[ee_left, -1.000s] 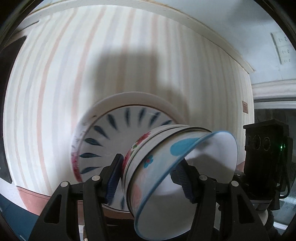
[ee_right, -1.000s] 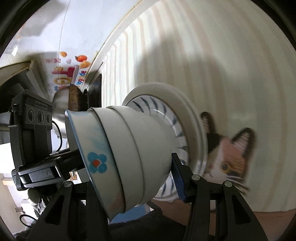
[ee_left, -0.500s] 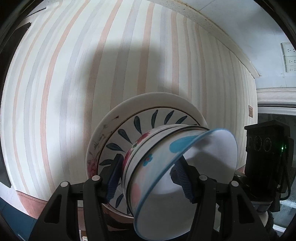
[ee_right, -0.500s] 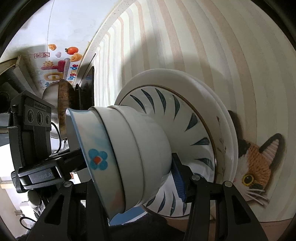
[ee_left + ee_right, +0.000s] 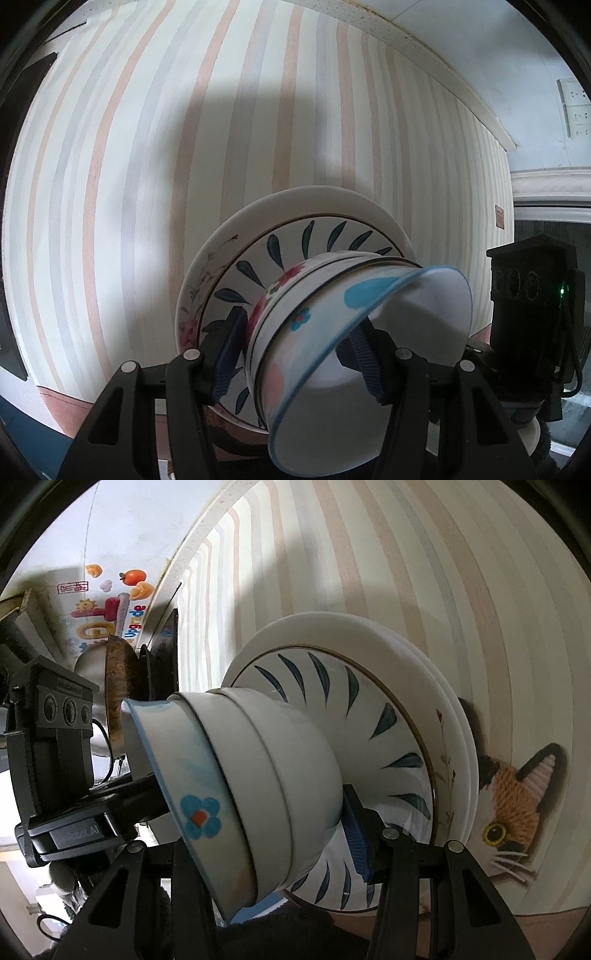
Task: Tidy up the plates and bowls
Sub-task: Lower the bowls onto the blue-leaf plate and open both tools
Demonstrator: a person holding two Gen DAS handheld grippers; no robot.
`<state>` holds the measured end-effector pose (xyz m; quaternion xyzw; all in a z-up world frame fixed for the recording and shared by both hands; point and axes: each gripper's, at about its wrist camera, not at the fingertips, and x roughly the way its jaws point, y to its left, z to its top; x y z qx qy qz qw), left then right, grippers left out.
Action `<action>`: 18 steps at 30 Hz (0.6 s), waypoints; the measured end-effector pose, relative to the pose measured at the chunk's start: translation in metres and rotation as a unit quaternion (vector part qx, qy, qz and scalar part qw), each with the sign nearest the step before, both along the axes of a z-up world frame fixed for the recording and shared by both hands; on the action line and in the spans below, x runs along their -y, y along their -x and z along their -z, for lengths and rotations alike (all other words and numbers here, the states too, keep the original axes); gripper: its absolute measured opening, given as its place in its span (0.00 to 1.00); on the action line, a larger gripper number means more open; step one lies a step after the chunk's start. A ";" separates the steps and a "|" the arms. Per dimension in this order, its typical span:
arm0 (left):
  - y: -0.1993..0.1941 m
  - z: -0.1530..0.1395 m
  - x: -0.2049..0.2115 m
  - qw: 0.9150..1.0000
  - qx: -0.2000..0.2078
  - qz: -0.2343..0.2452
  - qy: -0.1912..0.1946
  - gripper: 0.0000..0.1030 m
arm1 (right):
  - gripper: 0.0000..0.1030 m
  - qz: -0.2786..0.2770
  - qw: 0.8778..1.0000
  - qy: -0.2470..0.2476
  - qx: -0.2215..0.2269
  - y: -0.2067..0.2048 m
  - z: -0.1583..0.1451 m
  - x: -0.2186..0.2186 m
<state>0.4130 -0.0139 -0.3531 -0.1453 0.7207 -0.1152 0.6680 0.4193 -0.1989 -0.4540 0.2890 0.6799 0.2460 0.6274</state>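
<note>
I had both tongs clamped on the same nested stack of bowls (image 5: 332, 332): the left tongs (image 5: 295, 354) gripped it with one blue pad (image 5: 231, 347) on the flowered outer wall and the other inside the rim, and the right tongs (image 5: 295, 834) held the opposite side, one pad (image 5: 356, 840) pressed against the white bowl's wall; its other pad was hidden behind the stack. The blue-rimmed bowl (image 5: 192, 794) with the little blue flower sat innermost.

Over the last second the pile of plates (image 5: 436, 709) with the dark leaf-pattern plate (image 5: 280, 251) uppermost had grown larger behind the bowls and shifted toward the centre, from about ten o'clock of the stack in the left view to right behind it. In the last half second almost nothing moved. I judged the bowls were now lined up over the plates on the striped cloth of the worktop (image 5: 147, 166), with a cat design (image 5: 517, 805) at four o'clock of the plates in the right view. Whether the base already rested on the leaf plate I couldn't tell. Next step, I reckoned, was setting down and releasing.
</note>
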 end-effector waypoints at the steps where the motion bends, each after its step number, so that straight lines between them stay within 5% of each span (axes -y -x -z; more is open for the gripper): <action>1: 0.000 -0.001 0.000 1.000 0.002 0.002 -0.001 0.52 | 0.49 0.001 1.000 0.001 -0.001 0.001 0.000 0.000; 10: 0.008 -0.015 0.003 0.999 0.024 0.009 -0.026 0.51 | 0.50 0.010 0.999 0.031 0.015 0.003 -0.014 0.004; 18: 0.035 -0.053 0.001 0.990 0.094 0.024 -0.097 0.54 | 0.52 0.012 0.988 0.116 0.099 0.015 -0.073 0.011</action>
